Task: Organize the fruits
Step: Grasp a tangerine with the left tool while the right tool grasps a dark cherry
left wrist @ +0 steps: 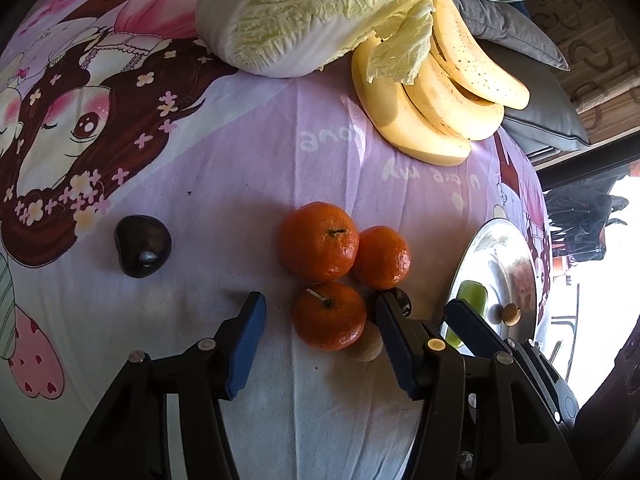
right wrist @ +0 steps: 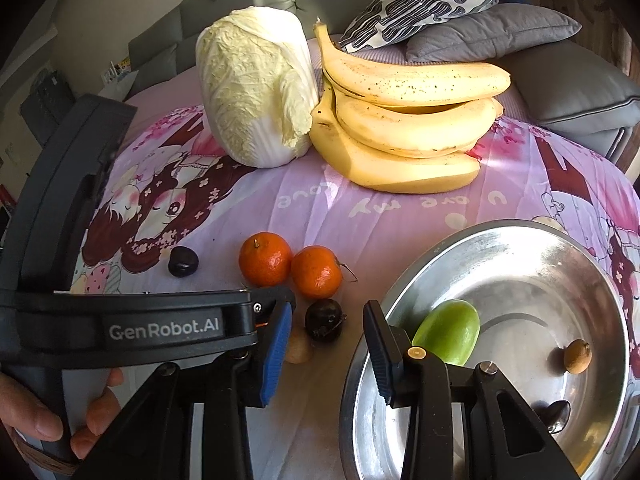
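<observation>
Far left on the printed cloth sits a lone dark plum. The left gripper straddles the nearest mandarin, jaws partly apart, pads not quite touching it as far as this angle shows. Two more mandarins touch behind. A second dark plum and a pale little fruit lie ahead of the right gripper, whose half-open jaws hold nothing. On the right, the steel bowl holds a green fruit.
</observation>
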{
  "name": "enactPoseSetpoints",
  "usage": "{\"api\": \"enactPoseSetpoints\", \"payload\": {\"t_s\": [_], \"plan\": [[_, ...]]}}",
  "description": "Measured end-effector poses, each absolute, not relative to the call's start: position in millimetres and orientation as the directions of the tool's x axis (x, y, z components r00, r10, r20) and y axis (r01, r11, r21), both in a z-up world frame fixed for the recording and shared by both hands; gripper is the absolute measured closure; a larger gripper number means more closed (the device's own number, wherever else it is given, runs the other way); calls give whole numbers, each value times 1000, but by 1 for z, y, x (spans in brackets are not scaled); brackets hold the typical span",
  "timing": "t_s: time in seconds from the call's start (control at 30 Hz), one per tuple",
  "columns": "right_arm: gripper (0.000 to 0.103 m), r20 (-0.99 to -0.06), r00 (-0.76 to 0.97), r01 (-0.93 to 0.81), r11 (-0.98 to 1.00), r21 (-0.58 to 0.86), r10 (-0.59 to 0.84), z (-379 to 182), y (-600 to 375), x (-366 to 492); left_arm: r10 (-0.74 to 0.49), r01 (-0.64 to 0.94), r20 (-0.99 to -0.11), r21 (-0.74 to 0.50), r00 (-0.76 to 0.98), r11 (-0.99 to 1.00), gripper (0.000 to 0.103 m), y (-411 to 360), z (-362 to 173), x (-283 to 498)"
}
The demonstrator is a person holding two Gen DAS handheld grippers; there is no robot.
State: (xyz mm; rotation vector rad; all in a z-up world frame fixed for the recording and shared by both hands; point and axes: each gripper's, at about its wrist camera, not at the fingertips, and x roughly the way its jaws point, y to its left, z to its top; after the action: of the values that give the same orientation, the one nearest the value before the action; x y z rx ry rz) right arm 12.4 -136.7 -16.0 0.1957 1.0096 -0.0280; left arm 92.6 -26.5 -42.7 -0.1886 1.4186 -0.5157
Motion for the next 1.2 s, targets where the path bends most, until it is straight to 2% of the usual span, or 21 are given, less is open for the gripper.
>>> {"api": "enactPoseSetpoints", "payload": {"t_s": [0.1, 0.23, 0.4, 0.73, 0.87, 1.2], "plan": [[67, -844, 533, 111, 983, 148, 67, -16, -136, 13, -447, 226, -892, -423, 65, 877, 50, -28, -44, 94], [71, -847, 526, 103, 983, 152, 75, -18, -135, 14, -479, 217, -876, -458, 55, 862, 63, -26, -45, 95], [74, -854, 516, 97, 985, 141, 72, -21, -133, 16, -483, 209, -873, -462, 61, 862, 64, -27, -44, 95], [94, -849, 525, 114, 982, 149, 68, -19, -137, 15, -478, 199, -876, -459, 63, 866, 64, -22, -43, 95], [99, -841, 537, 110, 982, 155, 73, -15, -136, 14, -472, 204, -880, -453, 55, 868, 63, -26, -45, 95], [100, -820, 562, 103, 975, 197, 107, -10, -137, 9, -467, 213, -881, -443, 78, 871, 64, -31, -43, 93]]}}
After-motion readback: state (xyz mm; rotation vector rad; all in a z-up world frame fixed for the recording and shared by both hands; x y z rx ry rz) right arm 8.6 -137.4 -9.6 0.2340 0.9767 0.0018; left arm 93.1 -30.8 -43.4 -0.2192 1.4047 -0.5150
